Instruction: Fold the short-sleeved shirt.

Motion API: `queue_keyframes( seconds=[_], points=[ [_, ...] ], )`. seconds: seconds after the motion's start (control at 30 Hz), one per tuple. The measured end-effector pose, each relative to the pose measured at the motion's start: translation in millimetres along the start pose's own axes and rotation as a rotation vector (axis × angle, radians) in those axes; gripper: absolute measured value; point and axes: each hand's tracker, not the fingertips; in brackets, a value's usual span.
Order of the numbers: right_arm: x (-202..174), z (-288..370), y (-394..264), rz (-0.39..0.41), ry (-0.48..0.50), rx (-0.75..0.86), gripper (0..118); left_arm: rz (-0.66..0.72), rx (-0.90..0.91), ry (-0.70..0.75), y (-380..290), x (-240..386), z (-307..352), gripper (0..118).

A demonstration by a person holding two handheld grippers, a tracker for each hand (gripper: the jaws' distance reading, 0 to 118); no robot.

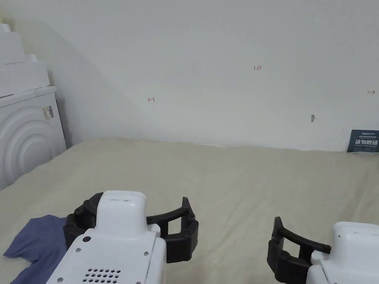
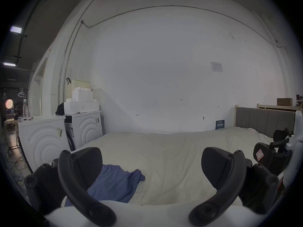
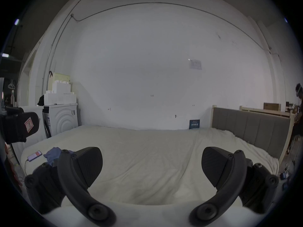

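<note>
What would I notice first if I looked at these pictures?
Probably the crumpled blue shirt lying on the near left part of the big cream bed. Two black-jawed tools hover over the bed, both open and empty: the left tool nearest the shirt, the right tool over bare sheet.

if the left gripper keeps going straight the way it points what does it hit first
Probably nothing soon: the left gripper, open, points over the bed toward the white wall. The blue shirt lies lower left of that line, though depth is unclear.

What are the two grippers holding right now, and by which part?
Nothing. The left gripper and right gripper are both open above the bed; the blue shirt lies crumpled, ungrasped.
</note>
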Motion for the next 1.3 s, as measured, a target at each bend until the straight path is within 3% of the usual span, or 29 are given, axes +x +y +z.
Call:
queue_keyframes(
  seconds=[0.13,0.3,0.37,0.4,0.43,0.5,0.53,0.6,0.67,0.7,0.9,1.3],
  points=[
    [1.5,7.9,6.3,-0.013,-0.008,0.064,118,-0.026,-0.059,-0.032,-3.9,0.4,-3.7,118],
    [2.2,9.3,12.0,-0.016,-0.009,0.082,118,0.086,-0.055,-0.083,-7.1,-3.6,-1.9,118],
    [4.1,10.9,13.1,-0.037,0.015,0.08,118,0.085,-0.052,-0.083,-5.4,-5.0,-2.4,110],
    [4.2,11.6,13.5,-0.047,0.032,0.077,107,0.073,-0.039,-0.075,-4.8,-3.8,-1.8,95],
    [3.3,12.0,12.8,-0.041,0.034,0.082,87,0.032,-0.021,-0.036,-3.2,-2.3,-0.1,80],
    [-1.3,11.2,12.4,-0.012,0.014,0.08,35,0.004,-0.017,-0.014,-1.8,-0.5,0.8,53],
    [-2.9,9.3,10.9,0.007,-0.023,0.073,33,0.005,-0.014,-0.019,-1.3,-0.4,0.9,51],
    [0.7,7.8,9.2,-0.017,0.011,0.07,31,0.012,-0.02,-0.039,1.5,-2.3,1.4,47],
    [2.2,6.8,8.7,-0.049,0.034,0.052,14,0.008,-0.036,-0.036,3.4,-1.2,1.9,30],
    [1.1,6.8,8.4,-0.042,0.027,0.053,10,0.003,-0.034,-0.031,2.6,-0.4,1.7,13],
    [2.4,5.5,7.6,-0.028,0.03,0.046,3,-0.033,-0.047,-0.009,2.2,4.6,1.1,0],
    [-1.5,1.3,6.1,-0.048,0.063,0.024,3,-0.049,-0.062,0.021,5.0,-1.1,1.7,0]
  ],
)
